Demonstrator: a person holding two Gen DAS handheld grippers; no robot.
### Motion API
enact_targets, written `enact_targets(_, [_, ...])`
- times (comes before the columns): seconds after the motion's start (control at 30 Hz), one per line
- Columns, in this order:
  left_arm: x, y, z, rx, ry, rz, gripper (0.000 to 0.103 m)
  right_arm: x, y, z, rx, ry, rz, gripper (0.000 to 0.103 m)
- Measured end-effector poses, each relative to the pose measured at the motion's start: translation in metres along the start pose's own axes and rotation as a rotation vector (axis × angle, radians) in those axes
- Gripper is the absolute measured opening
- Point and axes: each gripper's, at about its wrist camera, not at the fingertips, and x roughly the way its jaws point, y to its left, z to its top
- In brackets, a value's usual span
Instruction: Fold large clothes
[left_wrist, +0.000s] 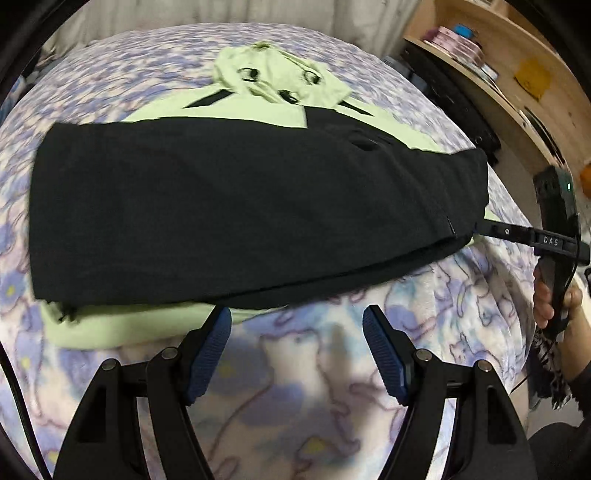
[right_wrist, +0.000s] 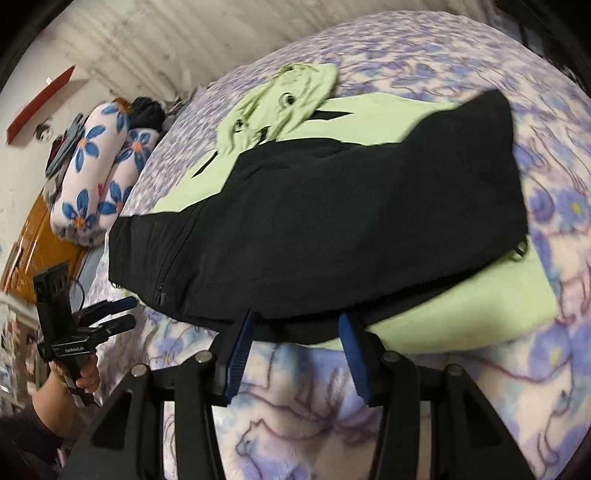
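A large black and light-green hooded jacket lies on the bed, its black part folded over the green part, with the green hood at the far end. It also shows in the right wrist view. My left gripper is open and empty, just short of the jacket's near edge. My right gripper is open, its fingertips at the jacket's near black hem, holding nothing. The right gripper also shows at the right edge of the left wrist view, beside the jacket's side.
The bed is covered by a purple and blue floral blanket. A wooden shelf unit stands to the right of the bed. Rolled floral bedding lies at the bed's far left, by a white wall.
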Motion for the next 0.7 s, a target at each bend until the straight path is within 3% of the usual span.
enact_targets(0.37, [0.022, -0.011, 0.04, -0.002, -0.036, 0.006, 0.073, 0.035, 0.022, 0.037, -0.107, 0.012, 0.002, 0.048])
enact_targets(0.5, [0.017, -0.008, 0.059, -0.009, -0.079, 0.006, 0.073, 0.031, 0.024, 0.069, -0.096, -0.055, 0.0, 0.048])
enact_targets(0.7, [0.016, -0.002, 0.105, -0.002, -0.17, 0.078, 0.073, 0.019, 0.019, 0.128, -0.033, -0.185, 0.009, 0.048])
